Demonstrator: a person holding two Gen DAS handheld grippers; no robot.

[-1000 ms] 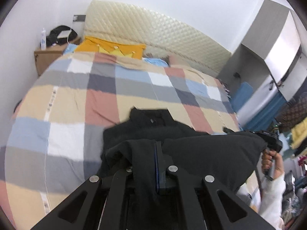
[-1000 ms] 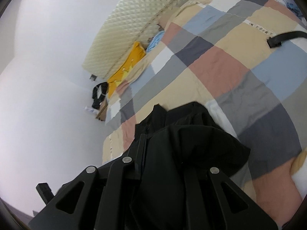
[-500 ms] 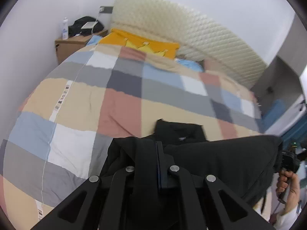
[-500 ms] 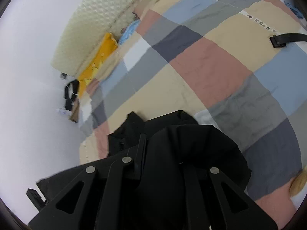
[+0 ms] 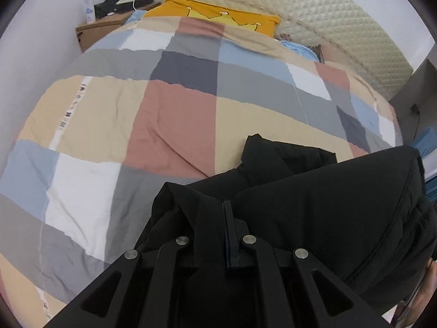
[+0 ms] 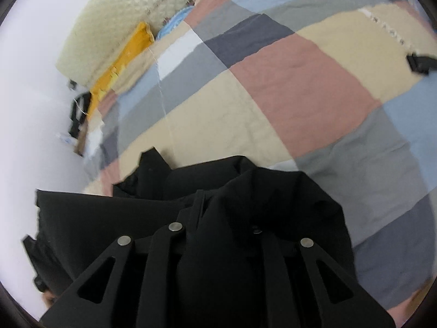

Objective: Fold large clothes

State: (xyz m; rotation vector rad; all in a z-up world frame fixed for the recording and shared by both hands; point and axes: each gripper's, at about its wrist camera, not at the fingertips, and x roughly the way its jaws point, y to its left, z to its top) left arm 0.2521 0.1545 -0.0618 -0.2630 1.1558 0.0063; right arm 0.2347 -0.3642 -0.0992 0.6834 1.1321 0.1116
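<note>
Closer over bedspread (image 5: 169, 120): black jacket (image 5: 314, 207), strap (image 6: 420, 64) apparently right-view only.

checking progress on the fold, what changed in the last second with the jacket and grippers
Both grippers carried the black jacket forward over the bed: the headboard and yellow pillow now loom closer, and the fabric stretches wider between them. Nothing was taken or let go: the left gripper and right gripper stay shut on the jacket. The checked cover lies as before.
</note>
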